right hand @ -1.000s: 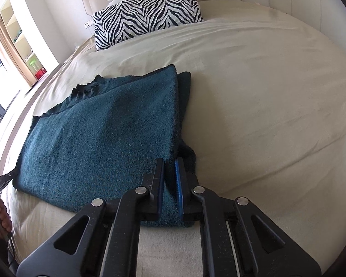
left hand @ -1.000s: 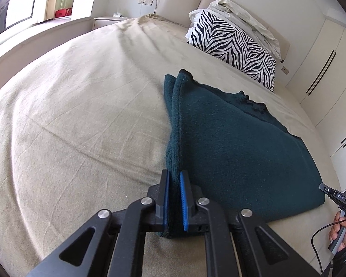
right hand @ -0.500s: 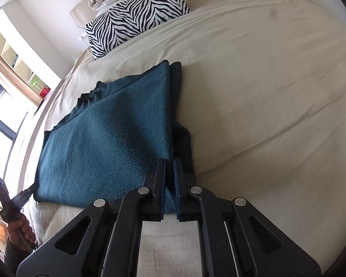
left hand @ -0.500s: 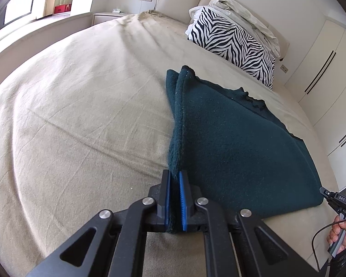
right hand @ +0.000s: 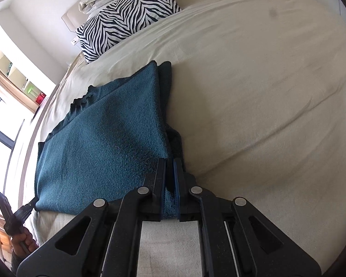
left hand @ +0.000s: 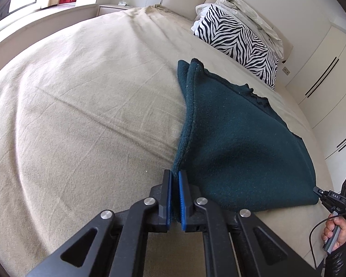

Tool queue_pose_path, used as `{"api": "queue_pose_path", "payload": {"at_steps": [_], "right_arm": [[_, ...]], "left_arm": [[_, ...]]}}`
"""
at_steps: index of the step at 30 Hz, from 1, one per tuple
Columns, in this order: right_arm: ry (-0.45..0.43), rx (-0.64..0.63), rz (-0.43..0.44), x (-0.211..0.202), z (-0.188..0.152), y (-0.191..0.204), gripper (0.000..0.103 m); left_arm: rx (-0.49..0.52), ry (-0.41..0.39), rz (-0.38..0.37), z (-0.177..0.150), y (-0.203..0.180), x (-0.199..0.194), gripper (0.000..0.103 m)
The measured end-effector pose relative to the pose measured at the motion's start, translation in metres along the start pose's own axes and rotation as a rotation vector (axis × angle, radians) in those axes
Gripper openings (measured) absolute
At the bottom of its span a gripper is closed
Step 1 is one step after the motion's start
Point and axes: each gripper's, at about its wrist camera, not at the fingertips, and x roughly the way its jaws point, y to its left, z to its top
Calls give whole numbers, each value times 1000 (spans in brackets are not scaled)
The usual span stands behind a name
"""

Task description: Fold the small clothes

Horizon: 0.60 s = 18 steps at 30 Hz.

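Teal sweater (left hand: 240, 143) lies folded on the bed (left hand: 80, 115), each hand-held gripper, left (left hand: 175, 184) and right (right hand: 170, 173), pinching a near corner; bare sheet spreads toward nine o'clock.

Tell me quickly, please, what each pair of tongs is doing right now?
Left tongs: closed on the teal garment.
Right tongs: closed on the same garment.
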Motion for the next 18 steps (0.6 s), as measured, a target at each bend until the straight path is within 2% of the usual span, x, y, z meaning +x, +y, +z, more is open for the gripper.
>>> {"api": "queue_pose_path", "payload": {"at_steps": [3,4,5,7,10,12,13,14,15,16,18], "right_arm": [[-43,2,41,-10,-4,-1,11],[-60,12,63,-15,-5,-2,25],[-85,28,88,-22,-8,-4,49],[-146,71,128,-36,-12,-11,68],[-134,60,153,-39,-17,-14,68],[-99,14,134,-34,-21,-9,66],[-93,-17,117,-32,-23,-5,62],[-85,-42,100,-30,-25,-2,50],[-70,-57,85,-26,-26,1,43],[-59,-65,67,-23,-27,3,25],[-65,-78,13,-21,-29,5,13]], "left_arm": [[2,-3,-2,-1,0,-1,10],[-1,-2,-2,-1,1,-1,12],[-10,1,-7,-1,2,0,12],[-23,0,-16,-1,4,0,13],[-33,-6,-18,-3,4,-1,14],[-45,-6,-21,-3,4,0,16],[-52,-8,-26,-3,4,0,16],[-55,-10,-28,-3,4,0,17],[-54,-11,-26,-3,3,0,17],[-52,-13,-23,-3,3,0,17],[-52,-11,-24,-3,3,1,17]]}}
